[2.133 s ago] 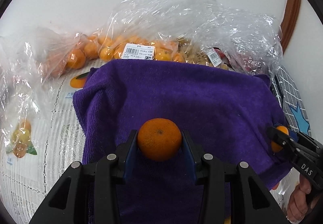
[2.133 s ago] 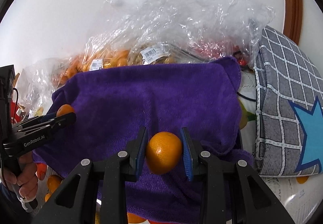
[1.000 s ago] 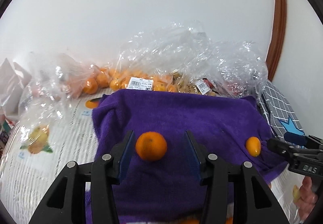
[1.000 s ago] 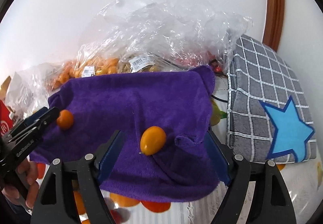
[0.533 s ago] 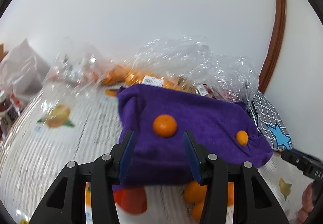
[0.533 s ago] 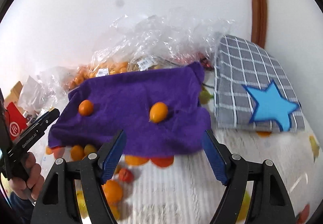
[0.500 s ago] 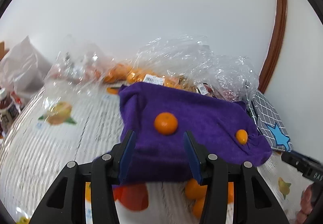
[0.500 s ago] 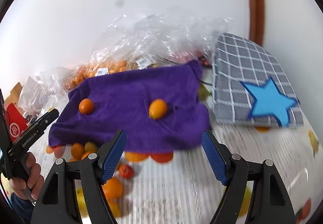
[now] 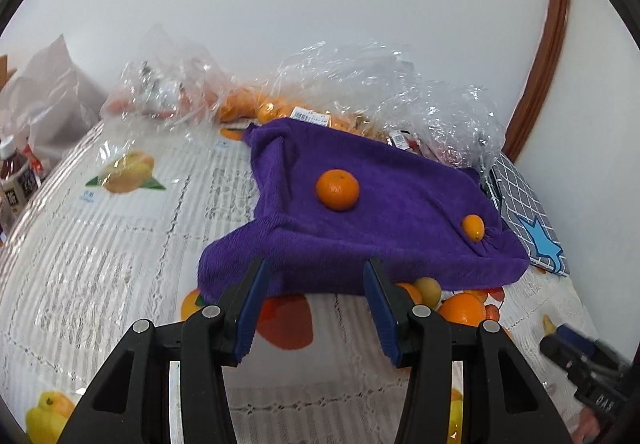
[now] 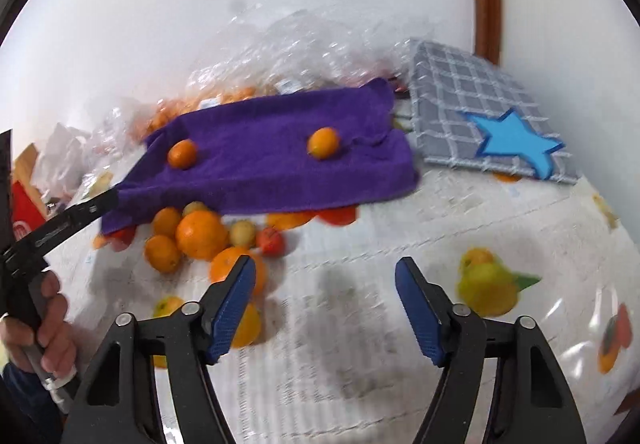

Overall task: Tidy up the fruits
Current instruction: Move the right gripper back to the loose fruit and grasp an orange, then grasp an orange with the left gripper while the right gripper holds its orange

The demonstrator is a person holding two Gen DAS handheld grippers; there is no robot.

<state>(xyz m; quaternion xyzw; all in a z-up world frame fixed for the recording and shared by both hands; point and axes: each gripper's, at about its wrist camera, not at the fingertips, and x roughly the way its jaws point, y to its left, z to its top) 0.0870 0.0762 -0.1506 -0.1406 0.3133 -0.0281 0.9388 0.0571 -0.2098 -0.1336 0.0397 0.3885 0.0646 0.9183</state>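
A purple towel (image 9: 380, 228) (image 10: 260, 167) lies spread on the table. On it sit a mandarin (image 9: 338, 189) (image 10: 182, 153) and a smaller oval orange fruit (image 9: 473, 228) (image 10: 324, 141). Loose oranges and small fruits (image 10: 200, 236) (image 9: 460, 308) are heaped at the towel's near edge, partly under it. My left gripper (image 9: 314, 276) hovers in front of the towel, open and empty. My right gripper (image 10: 324, 272) is back over the tablecloth; its jaws are closing with nothing between them. In the right wrist view the left gripper's tip (image 10: 108, 201) sits by the towel's left corner.
Clear plastic bags of oranges (image 9: 280, 107) (image 10: 304, 55) are piled against the back wall. A grey checked cloth with a blue star (image 10: 480, 123) (image 9: 524, 211) lies right of the towel. A bottle (image 9: 16, 183) stands far left. The tablecloth (image 10: 360, 344) bears fruit prints.
Both grippers let go of their fruits, which now rest on the towel, and drew back from it. The heap of loose fruit has come into view. The right jaws have narrowed.
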